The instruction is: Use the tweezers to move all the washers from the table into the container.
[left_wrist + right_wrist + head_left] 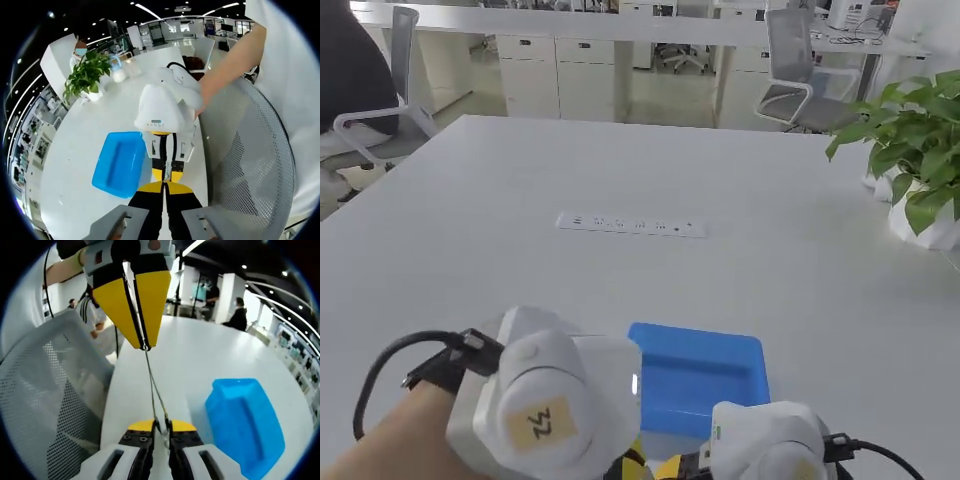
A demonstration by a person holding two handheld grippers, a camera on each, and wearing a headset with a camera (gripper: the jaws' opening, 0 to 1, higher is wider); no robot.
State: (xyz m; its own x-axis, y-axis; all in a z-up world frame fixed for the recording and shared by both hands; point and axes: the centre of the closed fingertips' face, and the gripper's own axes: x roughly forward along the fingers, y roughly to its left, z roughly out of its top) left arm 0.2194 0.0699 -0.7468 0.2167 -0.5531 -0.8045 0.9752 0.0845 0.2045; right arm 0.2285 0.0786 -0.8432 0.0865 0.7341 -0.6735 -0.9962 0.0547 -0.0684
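Note:
A blue container (695,375) sits on the white table (620,170) just beyond both grippers; it also shows as the blue container (120,162) and the blue container (245,420). Thin metal tweezers (154,385) stretch between the two grippers. My right gripper (161,429) is shut on their near end. My left gripper (143,346) faces it, with its yellow jaws closed on the far end. In the left gripper view my left gripper (163,192) meets the right gripper (166,175) tip to tip. Both white gripper bodies sit low in the head view.
A power strip (630,225) lies flat mid-table. A potted plant (920,150) stands at the right edge. A grey mesh chair (250,165) is close behind the table's near edge. Desks, chairs and people are in the background.

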